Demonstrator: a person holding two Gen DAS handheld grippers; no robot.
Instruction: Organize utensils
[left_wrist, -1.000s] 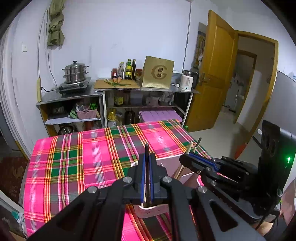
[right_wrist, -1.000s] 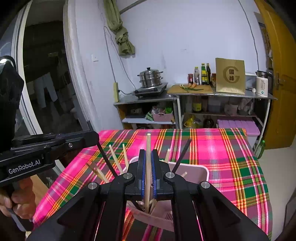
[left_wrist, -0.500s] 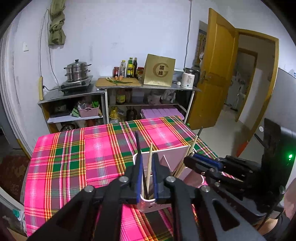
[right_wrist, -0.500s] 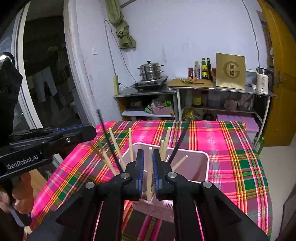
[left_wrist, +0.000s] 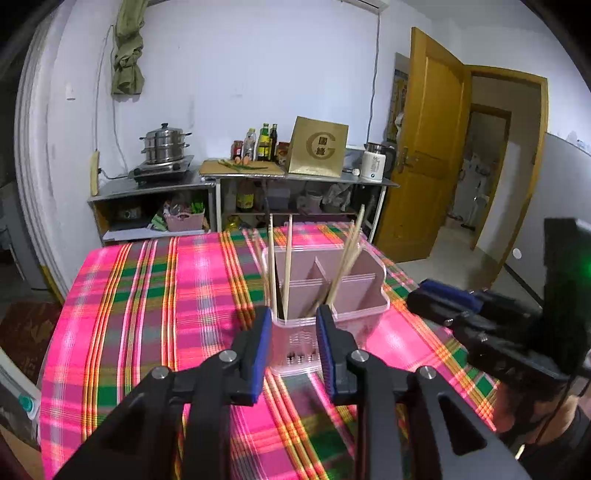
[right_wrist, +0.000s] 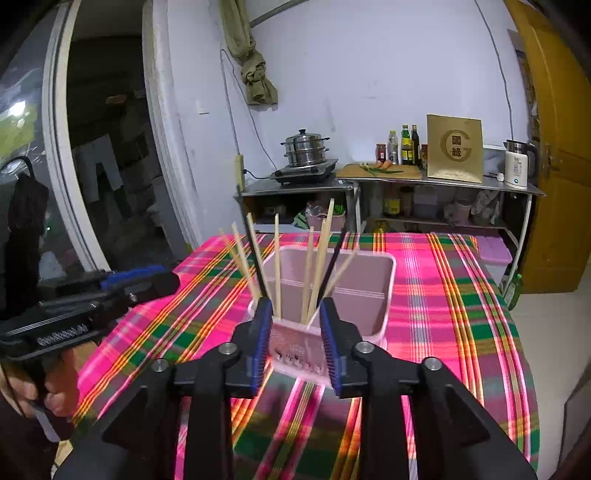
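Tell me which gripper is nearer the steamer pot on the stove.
Left. The left gripper sits on the steamer pot side of the pink holder; the right gripper sits opposite.

Both wrist views face the pink holder (left_wrist: 364, 295) (right_wrist: 369, 280) closely, from adjacent sides.

A white plastered wall (left_wrist: 229, 74) fills the upper centre of the frame, with a metal shelf unit (left_wrist: 155, 192) below it holding a steamer pot (left_wrist: 164, 144). At right an orange wooden door (left_wrist: 432, 147) stands open. What looks like a dark window (right_wrist: 99, 155) fills the left.
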